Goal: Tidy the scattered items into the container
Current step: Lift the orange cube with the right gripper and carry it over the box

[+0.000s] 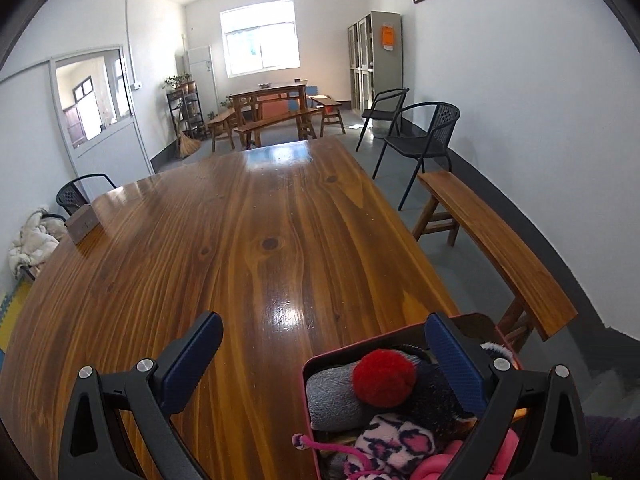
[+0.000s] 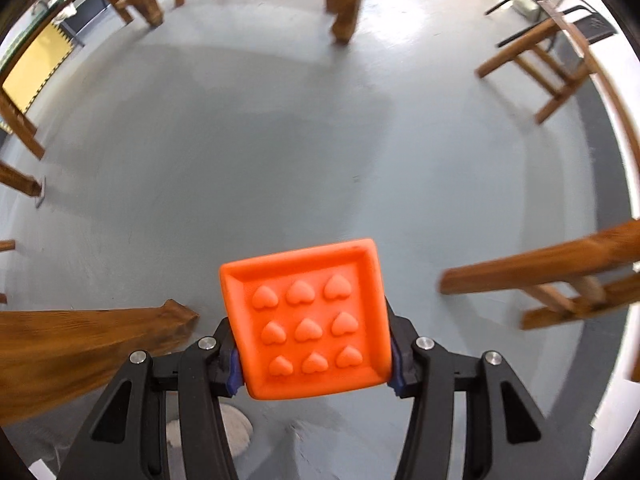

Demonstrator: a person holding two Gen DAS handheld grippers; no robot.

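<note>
In the left wrist view a red-rimmed container [image 1: 310, 364] sits at the near right corner of the wooden table [image 1: 240, 240]. It holds a grey knit hat with a red pompom [image 1: 382, 376], a pink and navy patterned piece [image 1: 400, 440] and a pink item [image 1: 440, 464]. My left gripper [image 1: 324, 364] is open and empty, its right finger [image 1: 456, 360] over the container. In the right wrist view my right gripper [image 2: 316, 364] is shut on an orange square mould with raised hearts [image 2: 308, 320], held above the grey floor.
A small wooden box [image 1: 82, 226] stands at the table's left edge. A wooden bench [image 1: 500, 248] and black chairs [image 1: 424, 140] stand right of the table. In the right wrist view table legs [image 2: 344, 0] and bench legs [image 2: 540, 272] surround the floor [image 2: 260, 152].
</note>
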